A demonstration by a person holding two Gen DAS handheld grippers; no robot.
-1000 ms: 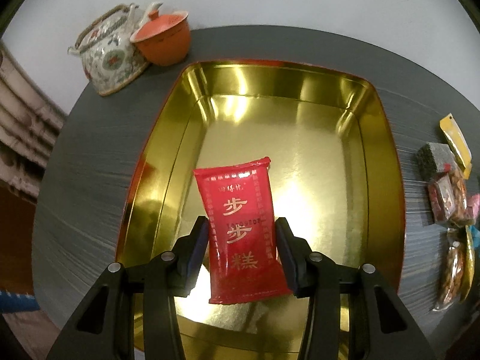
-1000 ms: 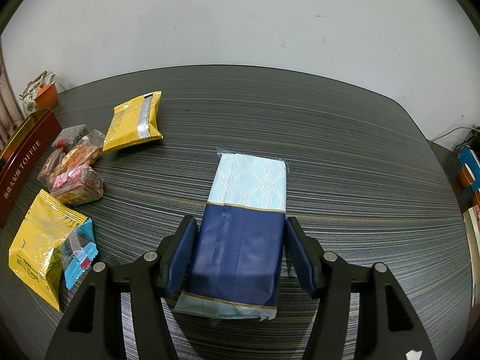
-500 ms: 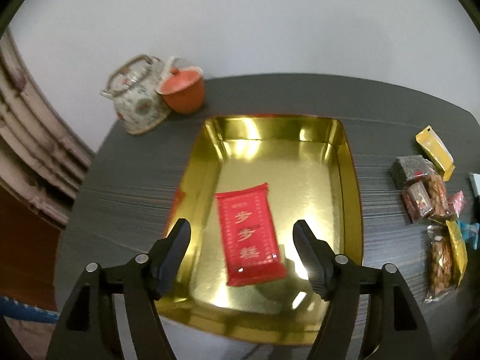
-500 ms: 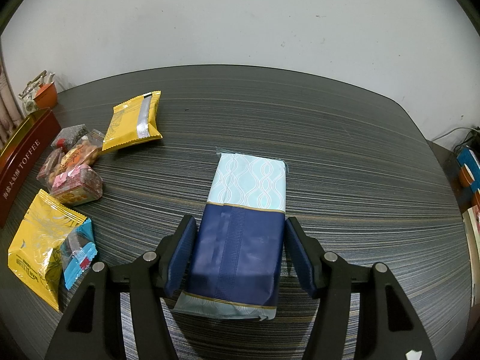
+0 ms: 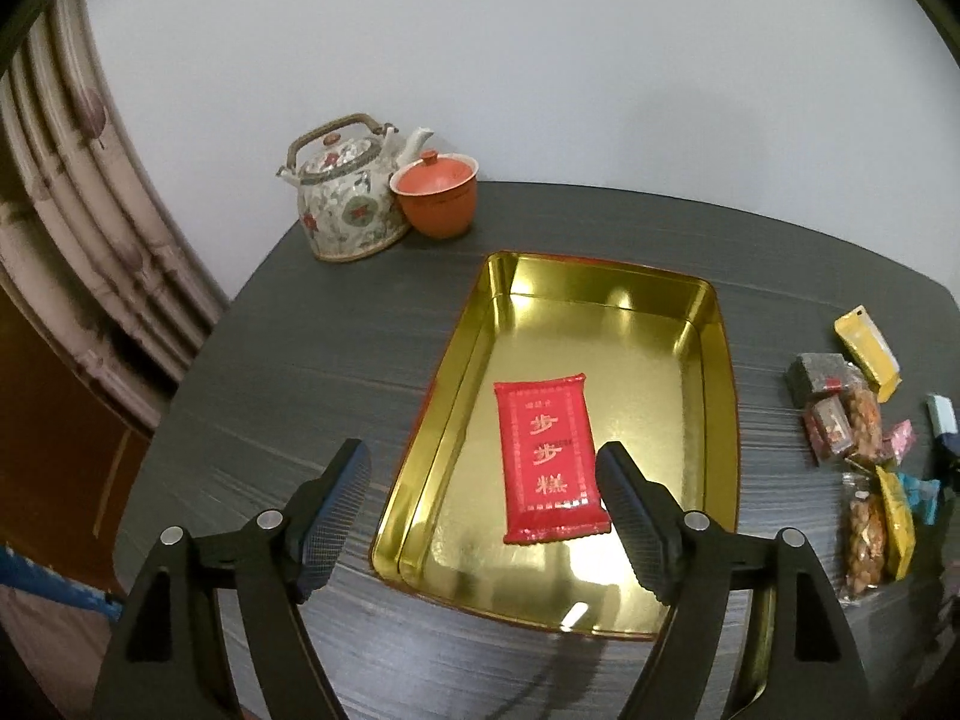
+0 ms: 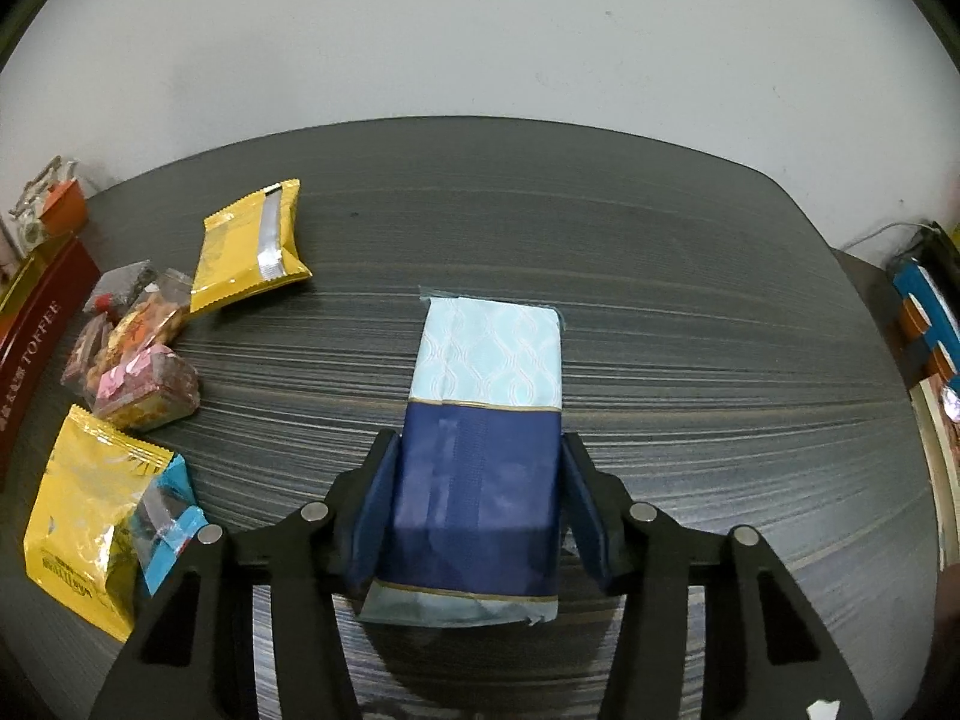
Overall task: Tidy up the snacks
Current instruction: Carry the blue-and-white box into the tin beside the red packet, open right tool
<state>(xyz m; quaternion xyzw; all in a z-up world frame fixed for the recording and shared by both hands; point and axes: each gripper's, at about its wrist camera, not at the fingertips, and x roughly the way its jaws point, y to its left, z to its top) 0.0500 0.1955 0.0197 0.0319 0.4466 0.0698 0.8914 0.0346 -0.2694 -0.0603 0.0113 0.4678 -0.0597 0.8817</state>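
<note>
Gold metal fills the middle of the left wrist view: the open tin [image 5: 717, 360], taken here as the landmark. A red snack packet [image 5: 549, 459] is seen lying flat on the tin's floor, toward its near end. A second ago this packet was clasped between the fingers of the left gripper [image 5: 483, 516]; it has since been let go, and the gripper has been drawn back and up, its jaws now spread wide and holding nothing. One snack is thus judged to be stowed. To the right of the tin, outside its wall, a cluster of loose snacks [image 5: 852, 420] is left on the dark table [image 5: 312, 372]. Beyond the tin's far left corner a patterned teapot [image 5: 345, 198] and an orange lidded cup [image 5: 437, 197] are set touching each other.

In the right wrist view only the tin's red outer wall [image 6: 36, 324] is shown, at the far left edge. Well to the right of it a blue tissue pack [image 6: 486, 420] is flanked by the right gripper [image 6: 477, 504], unchanged from a second ago; whether the pads press it cannot be told. Between the pack and the tin lie two yellow pouches [image 6: 255, 246] and small wrapped sweets [image 6: 138, 360], judged still to be sorted.
</note>
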